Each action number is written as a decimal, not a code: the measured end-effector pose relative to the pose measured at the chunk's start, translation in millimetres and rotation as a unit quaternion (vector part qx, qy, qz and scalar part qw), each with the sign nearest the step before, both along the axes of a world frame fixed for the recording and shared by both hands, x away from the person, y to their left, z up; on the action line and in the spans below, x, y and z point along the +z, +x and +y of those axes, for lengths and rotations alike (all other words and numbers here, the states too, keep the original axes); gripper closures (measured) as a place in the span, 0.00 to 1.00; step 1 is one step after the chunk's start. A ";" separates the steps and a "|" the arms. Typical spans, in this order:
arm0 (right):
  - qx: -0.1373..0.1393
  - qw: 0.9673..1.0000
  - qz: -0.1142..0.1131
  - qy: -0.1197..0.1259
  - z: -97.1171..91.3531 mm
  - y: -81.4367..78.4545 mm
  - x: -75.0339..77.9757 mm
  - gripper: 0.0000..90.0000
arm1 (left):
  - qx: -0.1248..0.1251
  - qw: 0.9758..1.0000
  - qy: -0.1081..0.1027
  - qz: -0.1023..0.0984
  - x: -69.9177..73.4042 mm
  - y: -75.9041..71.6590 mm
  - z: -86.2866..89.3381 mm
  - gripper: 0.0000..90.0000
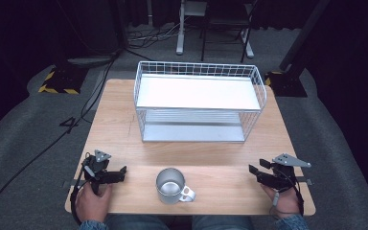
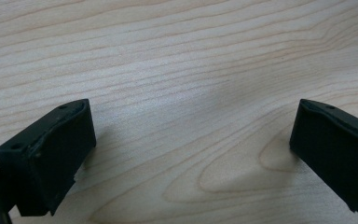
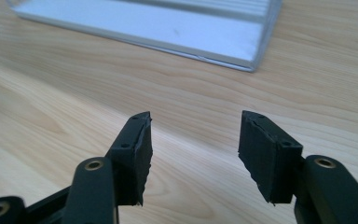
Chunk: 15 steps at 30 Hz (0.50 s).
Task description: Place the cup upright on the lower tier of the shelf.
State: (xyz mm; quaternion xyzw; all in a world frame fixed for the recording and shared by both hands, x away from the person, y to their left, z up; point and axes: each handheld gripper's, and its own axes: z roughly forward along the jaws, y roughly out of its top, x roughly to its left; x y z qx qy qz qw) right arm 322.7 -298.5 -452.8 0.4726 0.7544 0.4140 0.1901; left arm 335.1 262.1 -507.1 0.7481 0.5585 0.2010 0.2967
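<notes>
A shiny metal mug (image 1: 170, 186) stands upright near the table's front edge, its handle pointing right and toward me. My left gripper (image 1: 118, 174) rests low to the mug's left, jaws aimed at it with a gap between them and the mug. In the left gripper view that gripper (image 2: 191, 135) is wide open over bare wood. My right gripper (image 1: 255, 171) hovers to the mug's right, well apart from it. In the right gripper view the right gripper (image 3: 193, 140) stands open with nothing between the pads.
A white wire basket shelf (image 1: 199, 72) with a white top board and a metal lower tray stands at the back middle of the wooden table (image 1: 120, 124). The tray's front corner (image 3: 242, 58) lies ahead of the right jaws. Cables and stands sit on the floor beyond.
</notes>
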 end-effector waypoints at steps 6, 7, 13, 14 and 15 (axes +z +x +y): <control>0.036 0.999 0.004 0.033 22.1 -5.2 16.6 0.50 | 0.000 1.000 0.001 0.000 0.0 0.1 0.1 0.01; 0.049 0.998 0.003 0.030 30.3 -7.7 20.0 0.50 | 0.000 1.000 0.001 0.000 0.0 0.1 0.1 0.01; 0.075 0.997 -0.002 0.022 46.6 -13.5 24.9 0.50 | 0.000 1.000 0.001 0.000 0.0 0.1 0.1 0.01; 0.079 0.997 0.000 0.019 49.8 -14.6 25.6 0.50 | 0.000 1.000 0.001 0.000 0.0 0.1 0.1 0.01; 0.084 0.996 0.000 0.018 52.9 -15.4 26.1 0.50 | 0.000 1.000 0.000 0.000 0.0 0.1 0.1 0.01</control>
